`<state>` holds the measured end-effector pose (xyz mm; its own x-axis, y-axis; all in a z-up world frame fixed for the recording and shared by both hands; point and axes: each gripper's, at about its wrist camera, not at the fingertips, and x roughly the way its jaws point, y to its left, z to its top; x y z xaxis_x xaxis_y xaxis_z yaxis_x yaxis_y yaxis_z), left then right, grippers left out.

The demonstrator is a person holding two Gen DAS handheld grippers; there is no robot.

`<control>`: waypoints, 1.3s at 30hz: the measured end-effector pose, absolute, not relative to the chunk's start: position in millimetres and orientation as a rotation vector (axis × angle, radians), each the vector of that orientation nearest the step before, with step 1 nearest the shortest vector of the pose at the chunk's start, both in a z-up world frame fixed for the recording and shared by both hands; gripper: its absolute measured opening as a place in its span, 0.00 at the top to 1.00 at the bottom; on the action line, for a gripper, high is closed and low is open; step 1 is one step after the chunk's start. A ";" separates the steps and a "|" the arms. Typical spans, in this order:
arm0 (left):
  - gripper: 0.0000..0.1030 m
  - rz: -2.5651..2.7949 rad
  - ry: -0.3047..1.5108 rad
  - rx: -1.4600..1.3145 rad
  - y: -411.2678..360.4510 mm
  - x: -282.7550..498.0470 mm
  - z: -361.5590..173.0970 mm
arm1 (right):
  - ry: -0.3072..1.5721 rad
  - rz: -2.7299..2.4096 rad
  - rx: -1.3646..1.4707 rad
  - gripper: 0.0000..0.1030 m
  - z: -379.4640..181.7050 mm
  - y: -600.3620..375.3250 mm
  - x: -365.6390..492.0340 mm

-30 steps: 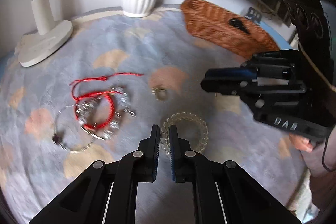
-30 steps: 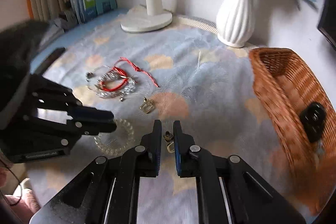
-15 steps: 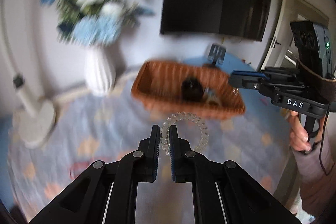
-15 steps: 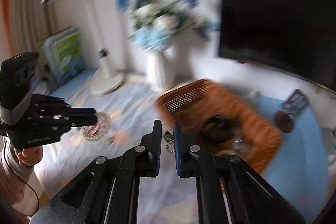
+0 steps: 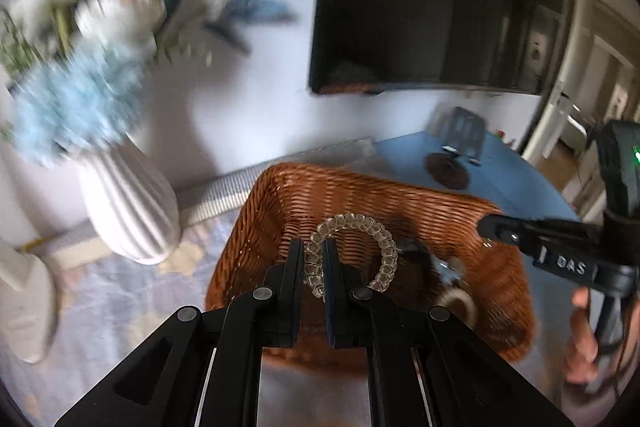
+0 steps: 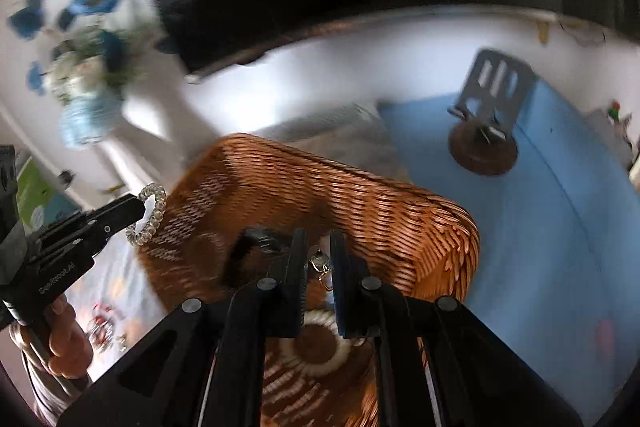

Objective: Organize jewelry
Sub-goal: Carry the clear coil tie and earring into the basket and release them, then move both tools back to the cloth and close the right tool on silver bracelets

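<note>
Step in hand: carrying jewelry to the wicker basket (image 5: 360, 203), both pieces now over it, drop pending. Left hand-held gripper (image 5: 314, 263) is clamped narrow on the clear coil bracelet (image 5: 352, 251), which hangs in front of the fingers above the basket's open inside. Right hand-held gripper (image 6: 318, 259) is pinched nearly closed on a small gold earring (image 6: 322, 267) dangling between the fingers, also over the basket. Inside the basket: a dark object (image 6: 244, 255), blurry, can't identify, and a pale ring-shaped piece (image 6: 316, 347). Basket sits toward the worktop's far right side, by the white vase (image 5: 128, 203); the bare blue worktop (image 6: 540, 247) with a small stand (image 6: 488, 115) lies beyond it.

Next move, my read: let both grips go so the pieces fall inside the walls, maybe dip lower first so the coil doesn't bounce out; the earring is tiny and might snag on a pad. Then go back for the rest: the red-cord pile (image 6: 102, 323) lies on the patterned cloth near the front-left.

Versus one second back: then both grippers were low over the cloth with the same pieces already pinched, basket off to the side. Both have since lifted and swung across to the basket; grip widths unchanged. Frames are motion-blurred.
</note>
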<state>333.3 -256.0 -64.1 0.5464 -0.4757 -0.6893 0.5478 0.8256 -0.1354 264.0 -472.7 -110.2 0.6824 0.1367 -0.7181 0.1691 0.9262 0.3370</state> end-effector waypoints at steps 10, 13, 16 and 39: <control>0.91 -0.580 0.852 0.110 -275.6 359.4 -110.2 | 0.861 -0.100 0.370 0.88 -140.7 -480.8 279.5; 0.91 -0.584 0.858 0.097 -274.7 361.6 -111.8 | 0.876 -0.106 0.373 0.88 -146.2 -482.7 281.3; 0.91 -0.590 0.846 0.088 -274.1 361.1 -111.0 | 0.854 -0.107 0.388 0.87 -142.9 -485.6 277.9; 0.59 -0.555 0.713 -0.015 -165.4 295.4 -40.2 | 0.604 -0.149 0.299 0.67 -85.8 -460.6 234.2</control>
<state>295.4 -165.4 -40.2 0.6186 -0.4875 -0.6162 0.4776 0.8560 -0.1978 234.2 -460.6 -85.8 0.8142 -0.0506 -0.5784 0.2242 0.9463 0.2328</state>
